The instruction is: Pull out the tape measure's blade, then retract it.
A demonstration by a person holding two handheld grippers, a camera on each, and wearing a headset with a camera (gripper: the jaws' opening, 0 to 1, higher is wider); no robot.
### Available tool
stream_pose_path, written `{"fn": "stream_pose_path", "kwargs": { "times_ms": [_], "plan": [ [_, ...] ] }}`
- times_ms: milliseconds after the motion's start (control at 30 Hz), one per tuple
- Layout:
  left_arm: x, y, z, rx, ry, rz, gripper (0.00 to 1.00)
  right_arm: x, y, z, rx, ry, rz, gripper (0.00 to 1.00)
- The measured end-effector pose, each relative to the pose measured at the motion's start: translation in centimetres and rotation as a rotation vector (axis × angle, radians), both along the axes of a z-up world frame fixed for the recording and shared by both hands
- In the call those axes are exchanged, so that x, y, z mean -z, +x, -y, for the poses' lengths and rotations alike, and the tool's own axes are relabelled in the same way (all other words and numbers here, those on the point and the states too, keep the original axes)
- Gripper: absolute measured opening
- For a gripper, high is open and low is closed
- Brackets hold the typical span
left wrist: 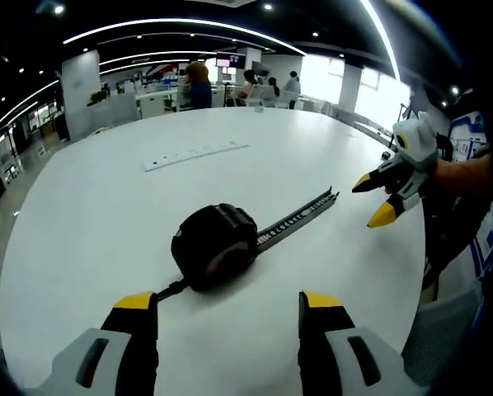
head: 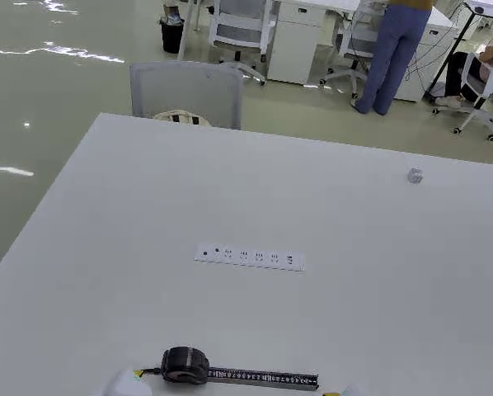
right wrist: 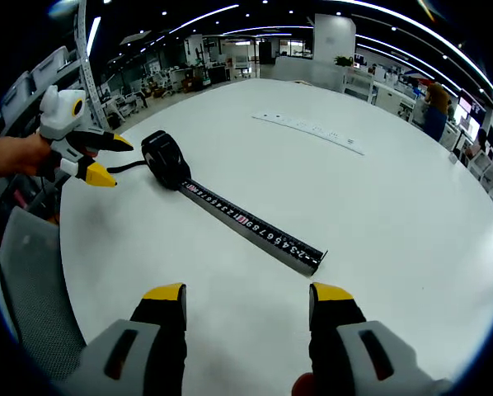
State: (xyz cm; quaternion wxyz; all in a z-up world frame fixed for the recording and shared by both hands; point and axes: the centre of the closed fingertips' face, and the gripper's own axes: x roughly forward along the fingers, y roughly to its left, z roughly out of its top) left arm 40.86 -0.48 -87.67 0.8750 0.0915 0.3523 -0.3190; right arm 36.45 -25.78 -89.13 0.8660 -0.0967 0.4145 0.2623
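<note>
A black tape measure [head: 185,365] lies on the white table [head: 230,181] at its near edge. Its blade [head: 263,379] is drawn out a short way to the right and lies flat. In the left gripper view the case [left wrist: 215,245] sits just beyond my left gripper [left wrist: 227,301], which is open and apart from it. The right gripper [left wrist: 377,200] hovers open beside the blade's end [left wrist: 329,196]. In the right gripper view my right gripper [right wrist: 248,293] stands open just short of the blade's hook [right wrist: 312,257]. The left gripper [right wrist: 108,158] is open by the case [right wrist: 166,157].
A flush socket strip [head: 249,257] is set in the middle of the table. A small round object [head: 415,176] lies at the far right. A grey chair [head: 186,91] stands at the far edge, with a person [head: 395,49] and office chairs beyond.
</note>
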Motion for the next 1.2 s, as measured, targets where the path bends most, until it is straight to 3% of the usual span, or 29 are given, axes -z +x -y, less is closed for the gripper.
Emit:
{"fn": "stream_pose_path", "kwargs": {
  "times_ms": [667,1200],
  "plan": [
    [0.3,-3.2,-0.9,-0.101,-0.009,-0.012,0.74,-0.5,-2.9,-0.9,0.089,0.023,-0.009,0.70],
    [-0.2,-5.4,-1.6,-0.180,-0.028,-0.018,0.80,-0.4,-5.4,-2.3,0.099,0.026,-0.037,0.82]
  ]
}}
